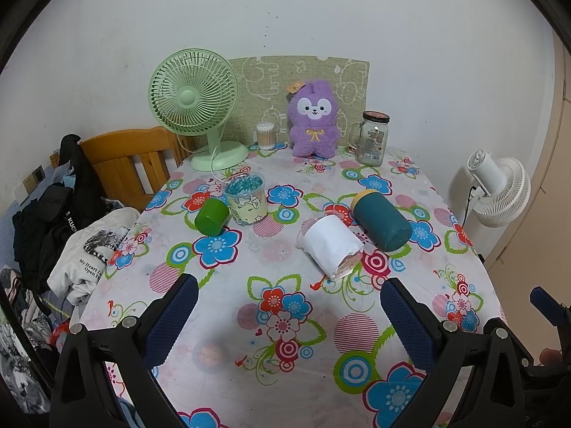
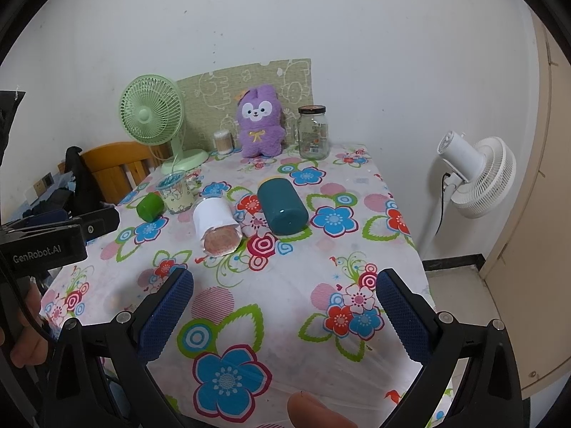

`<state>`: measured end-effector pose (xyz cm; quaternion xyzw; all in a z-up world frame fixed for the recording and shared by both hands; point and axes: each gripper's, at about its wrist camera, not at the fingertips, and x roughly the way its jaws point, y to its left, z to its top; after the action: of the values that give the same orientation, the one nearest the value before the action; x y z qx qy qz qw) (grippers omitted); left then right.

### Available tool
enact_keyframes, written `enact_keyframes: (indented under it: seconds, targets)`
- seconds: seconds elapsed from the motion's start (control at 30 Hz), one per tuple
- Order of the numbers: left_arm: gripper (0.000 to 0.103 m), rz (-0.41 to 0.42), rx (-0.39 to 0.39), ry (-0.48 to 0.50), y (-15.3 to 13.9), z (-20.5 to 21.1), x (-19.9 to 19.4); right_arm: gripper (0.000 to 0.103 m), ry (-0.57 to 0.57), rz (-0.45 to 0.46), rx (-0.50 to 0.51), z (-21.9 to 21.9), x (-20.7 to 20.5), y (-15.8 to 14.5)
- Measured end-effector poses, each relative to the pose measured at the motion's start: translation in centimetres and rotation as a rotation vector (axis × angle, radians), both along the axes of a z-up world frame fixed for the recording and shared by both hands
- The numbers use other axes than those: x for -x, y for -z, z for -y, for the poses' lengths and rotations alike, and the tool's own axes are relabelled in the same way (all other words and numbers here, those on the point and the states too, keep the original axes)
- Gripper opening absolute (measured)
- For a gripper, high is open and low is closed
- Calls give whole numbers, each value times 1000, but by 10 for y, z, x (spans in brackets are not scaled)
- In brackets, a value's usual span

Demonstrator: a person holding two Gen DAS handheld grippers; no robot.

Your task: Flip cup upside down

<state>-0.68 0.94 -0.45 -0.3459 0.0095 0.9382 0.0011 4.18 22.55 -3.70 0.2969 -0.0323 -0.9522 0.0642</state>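
Three cups lie on their sides on the flowered tablecloth (image 1: pixel 285 374): a white-wrapped clear cup (image 1: pixel 332 244) (image 2: pixel 216 224), a dark teal cup with a yellow rim (image 1: pixel 380 219) (image 2: pixel 282 207), and a small green cup (image 1: pixel 211 217) (image 2: pixel 150 207). A clear patterned cup (image 1: pixel 246 199) (image 2: pixel 176 192) holding blue-white bits stands upright beside the green one. My left gripper (image 1: pixel 289 317) is open and empty, short of the white cup. My right gripper (image 2: pixel 285 310) is open and empty, nearer the table's front edge.
At the back stand a green desk fan (image 1: pixel 194 107), a cotton-swab tub (image 1: pixel 266 136), a purple plush toy (image 1: pixel 313 121) and a lidded glass jar (image 1: pixel 373 139). A wooden chair with clothes (image 1: pixel 125 164) is at the left. A white floor fan (image 2: pixel 474 174) stands right of the table.
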Motion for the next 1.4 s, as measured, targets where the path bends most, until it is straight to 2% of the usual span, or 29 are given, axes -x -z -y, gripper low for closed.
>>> enact_keyframes:
  seconds: [0.6, 0.83, 1.07, 1.23, 1.4]
  targets:
    - [103, -3, -3, -5, -1, 2, -1, 103, -4, -2, 0, 1, 0, 0]
    - [103, 20, -19, -21, 2, 12, 5, 103, -47, 15, -13, 5, 22, -4]
    - [103, 80, -10, -82, 22, 33, 31, 103, -159, 136, 7, 21, 76, 8]
    - [103, 128, -3, -112, 43, 50, 54, 103, -268, 272, 53, 41, 126, 25]
    - [103, 169, 11, -127, 65, 63, 80, 103, -325, 326, -17, 73, 163, 36]
